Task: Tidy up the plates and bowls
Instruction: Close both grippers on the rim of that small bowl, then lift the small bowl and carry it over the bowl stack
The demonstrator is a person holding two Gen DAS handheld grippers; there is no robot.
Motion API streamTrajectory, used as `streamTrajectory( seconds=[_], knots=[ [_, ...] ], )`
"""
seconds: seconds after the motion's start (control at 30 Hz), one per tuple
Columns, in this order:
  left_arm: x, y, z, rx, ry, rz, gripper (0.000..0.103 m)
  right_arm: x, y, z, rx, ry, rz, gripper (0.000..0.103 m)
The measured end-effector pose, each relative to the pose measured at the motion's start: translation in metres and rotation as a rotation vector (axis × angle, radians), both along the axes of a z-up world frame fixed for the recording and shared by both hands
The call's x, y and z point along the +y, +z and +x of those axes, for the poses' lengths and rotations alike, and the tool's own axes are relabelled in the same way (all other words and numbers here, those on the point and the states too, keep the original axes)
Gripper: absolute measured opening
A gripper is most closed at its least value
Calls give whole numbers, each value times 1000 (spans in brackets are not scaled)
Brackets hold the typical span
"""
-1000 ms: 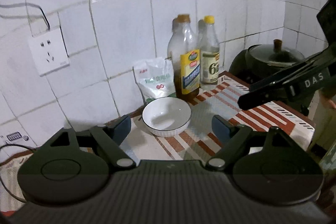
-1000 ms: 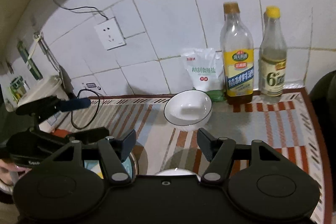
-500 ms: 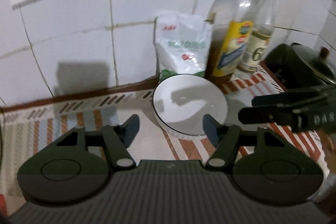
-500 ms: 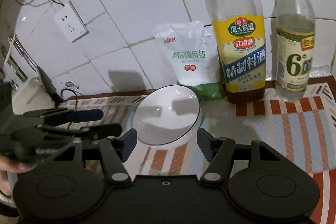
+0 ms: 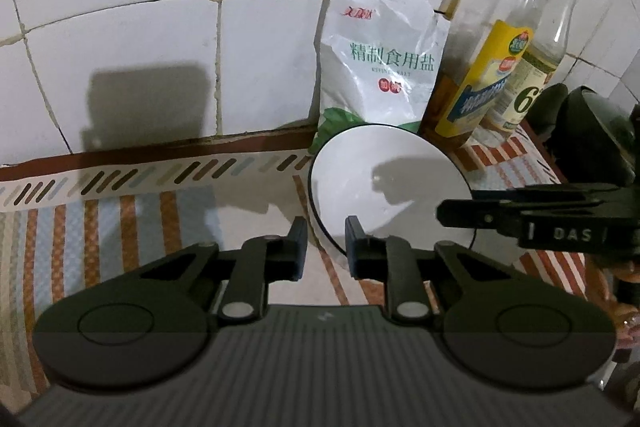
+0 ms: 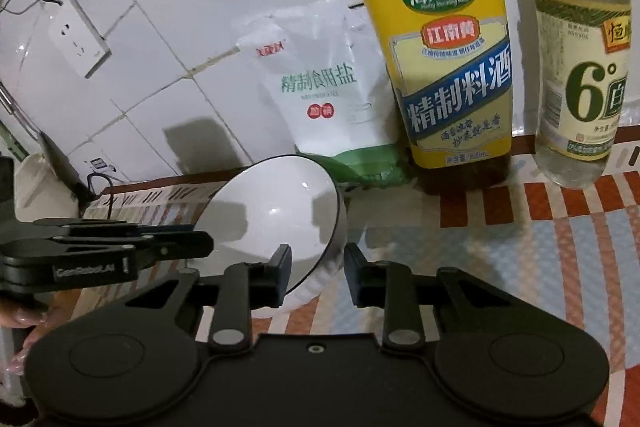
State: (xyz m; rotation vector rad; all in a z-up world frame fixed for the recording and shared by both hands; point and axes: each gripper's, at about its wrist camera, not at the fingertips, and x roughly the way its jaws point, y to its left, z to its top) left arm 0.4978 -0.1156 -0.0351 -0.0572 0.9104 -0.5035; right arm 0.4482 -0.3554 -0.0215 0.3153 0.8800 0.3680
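a round white ceramic bowl with a thin dark rim [image 5: 390,183] sits on the striped orange, blue and cream table mat [image 5: 120,219], close to the white tiled wall [image 5: 160,27]. just behind it, touching or nearly so, leans a white plastic salt bag with green print [image 5: 380,59]. right of the bag stand a clear cooking wine bottle with a yellow label and gold cap [image 5: 488,59] and a clear vinegar bottle with a pale label and yellow cap [image 5: 536,67], side by side.

left gripper [image 5: 326,249]: jaws narrowed to a small gap and set astride the bowl's near-left rim, one finger outside the wall, one over the inside. whether the pads actually press the rim, cannot tell from this angle.

right gripper [image 6: 316,269]: jaws likewise narrowed, straddling the bowl's [image 6: 276,223] near-right rim; the left finger lies over the inner face, the right finger outside. a sliver of gap shows beside the outer finger, so a firm clamp cannot be confirmed.

each gripper shows in the other's view, reaching in sideways at bowl height: the right one over the bowl's right edge, the left gripper [image 6: 176,247] at its left edge.

a dark lidded pot [image 5: 588,135] sits at the far right of the mat. a white wall socket [image 6: 78,41] is on the tiles at left, with a black cable above it.
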Motion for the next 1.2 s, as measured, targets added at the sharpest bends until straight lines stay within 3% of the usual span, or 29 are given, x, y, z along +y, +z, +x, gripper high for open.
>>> streamTrajectory(
  seconds=[0.17,0.37,0.5,0.67,0.8,1.03,1.2],
  knots=[
    [2,-7,5,44,14,-42,19,4,-6,5,7,-2,-1,33],
    [-5,-1,-9,8,-4,-13,16,11,-4,3,28,-48,-61,19],
    [-7,6,-23,-3,-18,-8,16,8,4,-8,22,-102,-35,15],
    [3,23,-45,17,-17,-90,16,5,26,-37,42,-176,-20,13],
    [11,45,-72,-13,-35,-133,16,4,46,-64,45,-208,11,13],
    [13,72,-117,14,-112,-124,16,10,87,-121,30,-241,-8,13],
    [15,86,-151,5,-142,-123,16,9,98,-157,40,-242,7,13]
  ],
)
